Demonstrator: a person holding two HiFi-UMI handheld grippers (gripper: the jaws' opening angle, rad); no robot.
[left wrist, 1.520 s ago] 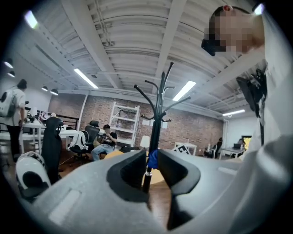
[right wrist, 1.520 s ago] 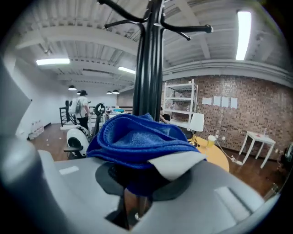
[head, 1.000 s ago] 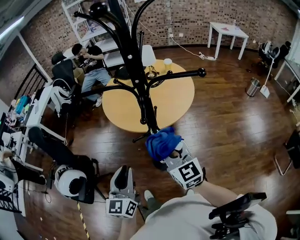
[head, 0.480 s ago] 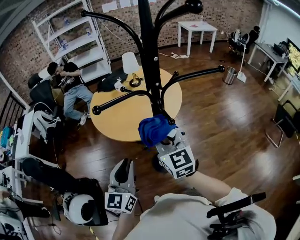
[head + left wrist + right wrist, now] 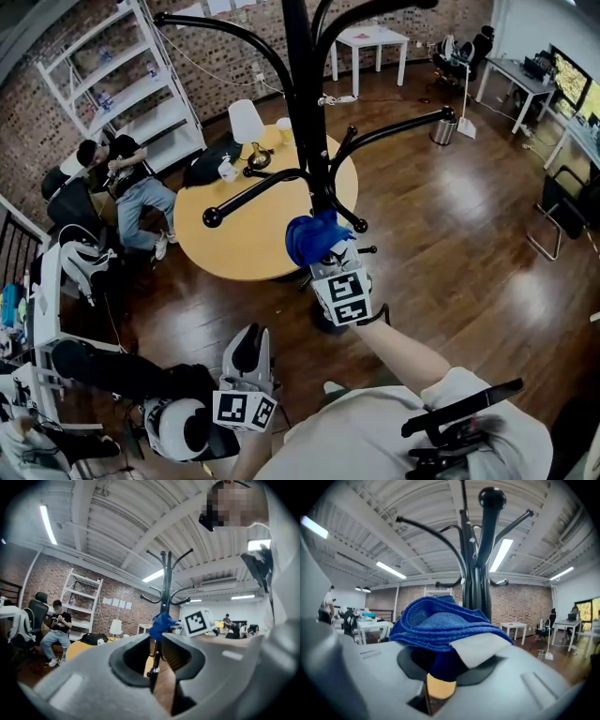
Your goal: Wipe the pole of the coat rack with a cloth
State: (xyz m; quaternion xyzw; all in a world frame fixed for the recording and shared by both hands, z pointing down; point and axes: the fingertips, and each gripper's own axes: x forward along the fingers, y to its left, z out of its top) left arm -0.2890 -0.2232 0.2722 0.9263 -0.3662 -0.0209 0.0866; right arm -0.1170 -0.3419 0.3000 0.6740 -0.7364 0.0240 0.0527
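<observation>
- The right gripper (image 5: 330, 262) has its jaws clamped on a bunched blue cloth (image 5: 314, 236), and the wad spills forward over the jaw tips.
- The cloth sits right at the black coat rack pole (image 5: 302, 112), just under the lowest curved hooks. It looks pressed against the pole, though I can't be sure of contact.
- Here's what matters: the pole stands upright, so its long axis runs straight up and down, and it rises directly ahead of the cloth, away from the person.
- I'd judge the coming stroke has to follow that vertical line, and the hook arms branching out just above will crowd any upward pass.
- The left gripper (image 5: 247, 345) hangs low by the person's body, with its jaws together on nothing. It's well apart from the pole, so the right one is clearly nearer.
- The rack stands on a dark wooden floor (image 5: 450, 244), just beside a round yellow table (image 5: 234, 244).
- Beyond that there's a brick wall and white shelving (image 5: 122, 89), with a seated person (image 5: 131, 178) near it.
</observation>
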